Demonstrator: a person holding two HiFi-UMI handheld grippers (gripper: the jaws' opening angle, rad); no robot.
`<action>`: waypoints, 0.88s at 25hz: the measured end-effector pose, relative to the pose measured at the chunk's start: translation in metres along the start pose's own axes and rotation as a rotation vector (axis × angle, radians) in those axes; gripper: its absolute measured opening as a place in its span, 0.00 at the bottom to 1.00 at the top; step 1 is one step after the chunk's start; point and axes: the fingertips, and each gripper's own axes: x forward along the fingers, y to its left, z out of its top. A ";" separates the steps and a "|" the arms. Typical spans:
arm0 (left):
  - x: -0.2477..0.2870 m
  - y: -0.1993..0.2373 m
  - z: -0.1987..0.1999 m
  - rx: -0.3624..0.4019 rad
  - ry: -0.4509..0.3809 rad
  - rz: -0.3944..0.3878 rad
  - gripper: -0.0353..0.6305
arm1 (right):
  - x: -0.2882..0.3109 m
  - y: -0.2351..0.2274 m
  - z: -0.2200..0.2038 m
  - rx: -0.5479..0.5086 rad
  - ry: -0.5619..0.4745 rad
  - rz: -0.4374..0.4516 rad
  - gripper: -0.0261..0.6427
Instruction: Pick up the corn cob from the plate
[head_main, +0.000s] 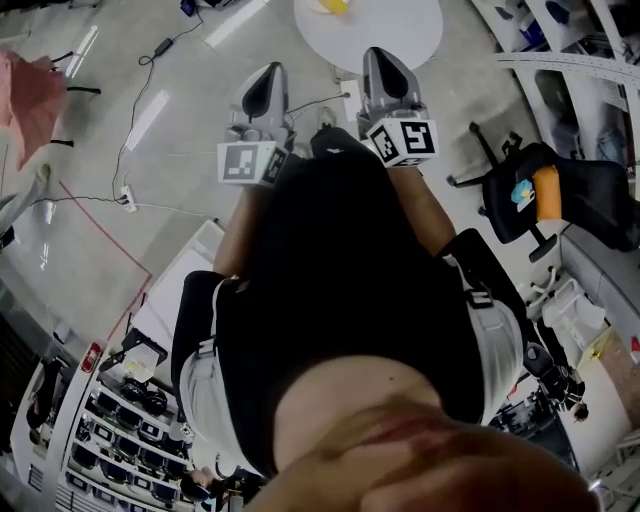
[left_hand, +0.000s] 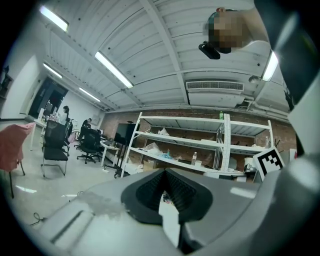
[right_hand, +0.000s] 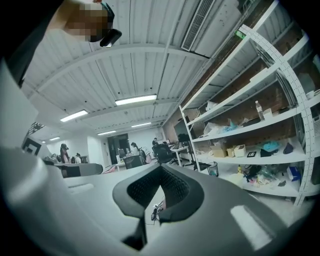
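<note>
Facing shelves (left_hand: 200, 144), left gripper (left_hand: 165, 171) and right gripper (right_hand: 161, 166) are closed, empty; only head view shows white table (head_main: 395, 30).

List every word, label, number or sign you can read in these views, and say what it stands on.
Readable words or numbers: none in any view.
Black-and-white square patterns, not letters: on the white marker cube of the left tool and the second white marker cube of the right tool.
Small cardboard boxes on the white metal shelves: any print is too small to read.
</note>
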 end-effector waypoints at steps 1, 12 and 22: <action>0.006 0.000 0.000 0.001 0.001 0.005 0.06 | 0.004 -0.005 0.000 0.002 0.003 0.002 0.05; 0.041 0.000 0.014 -0.005 -0.022 0.041 0.06 | 0.038 -0.029 0.007 0.022 0.005 0.039 0.05; 0.099 0.022 0.017 -0.018 -0.044 -0.045 0.06 | 0.079 -0.049 0.004 0.015 0.020 0.002 0.05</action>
